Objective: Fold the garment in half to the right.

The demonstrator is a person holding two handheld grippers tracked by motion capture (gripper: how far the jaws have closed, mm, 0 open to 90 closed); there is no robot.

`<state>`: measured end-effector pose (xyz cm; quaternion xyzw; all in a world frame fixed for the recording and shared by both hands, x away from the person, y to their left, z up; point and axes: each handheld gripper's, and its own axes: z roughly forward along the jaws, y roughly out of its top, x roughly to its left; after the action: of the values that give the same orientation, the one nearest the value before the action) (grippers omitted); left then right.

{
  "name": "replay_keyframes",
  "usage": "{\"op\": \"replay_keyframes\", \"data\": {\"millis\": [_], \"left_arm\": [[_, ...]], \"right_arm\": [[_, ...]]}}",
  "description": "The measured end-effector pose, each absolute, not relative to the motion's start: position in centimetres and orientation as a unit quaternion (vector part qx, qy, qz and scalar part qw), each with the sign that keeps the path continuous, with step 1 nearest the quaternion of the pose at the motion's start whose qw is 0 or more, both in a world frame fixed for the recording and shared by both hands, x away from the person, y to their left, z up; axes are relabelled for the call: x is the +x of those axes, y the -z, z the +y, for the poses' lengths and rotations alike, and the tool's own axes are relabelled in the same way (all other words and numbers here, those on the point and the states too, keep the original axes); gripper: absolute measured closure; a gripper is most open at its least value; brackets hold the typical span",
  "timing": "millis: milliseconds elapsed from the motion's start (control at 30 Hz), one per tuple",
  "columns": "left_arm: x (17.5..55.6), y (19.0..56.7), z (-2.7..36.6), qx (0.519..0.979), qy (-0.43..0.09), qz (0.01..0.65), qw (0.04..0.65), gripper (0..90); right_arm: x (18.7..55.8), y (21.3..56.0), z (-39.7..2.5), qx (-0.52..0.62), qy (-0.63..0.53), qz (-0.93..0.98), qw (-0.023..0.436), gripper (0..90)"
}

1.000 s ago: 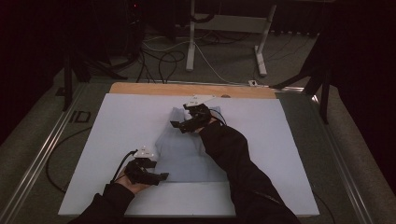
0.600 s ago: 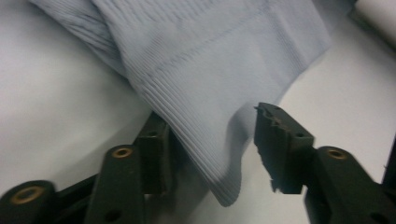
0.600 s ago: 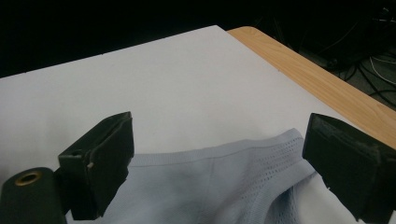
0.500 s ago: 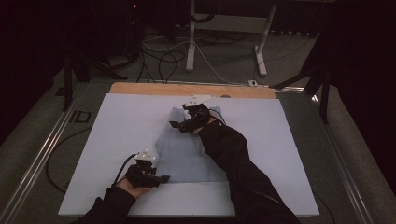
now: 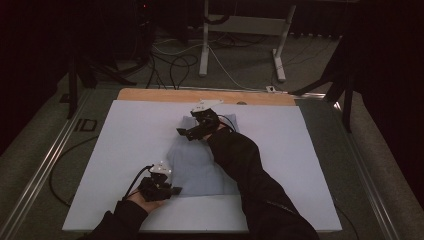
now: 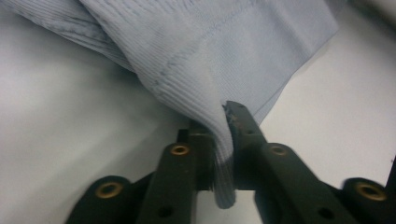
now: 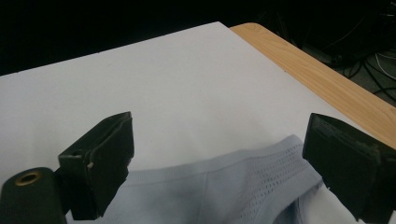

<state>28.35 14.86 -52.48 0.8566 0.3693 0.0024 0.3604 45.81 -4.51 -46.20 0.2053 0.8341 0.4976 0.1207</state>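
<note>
Now: my left gripper [image 6: 223, 140] pinches the cloth [image 6: 224, 60].
My right gripper [image 7: 219, 158] gapes wide just above its far edge.

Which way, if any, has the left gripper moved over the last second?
Yes. The left gripper, shut on the garment, has slid toward the near edge of the white board.

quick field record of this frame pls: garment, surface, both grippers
garment: light blue ribbed knit garment, lying mostly flat
surface: white sheet over a light wooden table
left hand-held gripper: jaws shut on a fold at the garment's near left corner, fabric pinched between them
right hand-held gripper: jaws wide apart, over the garment's far edge, holding nothing
next move (guess): right may close on that far edge
</note>
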Motion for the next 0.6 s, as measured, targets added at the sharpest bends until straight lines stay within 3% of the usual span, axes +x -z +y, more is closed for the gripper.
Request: {"op": "replay_keyframes", "data": {"millis": [600], "left_arm": [[28.2, 51.9, 15.1, 0.852, -0.021, 0.357, 0.381, 85.8]], "right_arm": [[50.3, 46.3, -3.1, 0.253, -0.474, 0.833, 0.127, 9.9]]}}
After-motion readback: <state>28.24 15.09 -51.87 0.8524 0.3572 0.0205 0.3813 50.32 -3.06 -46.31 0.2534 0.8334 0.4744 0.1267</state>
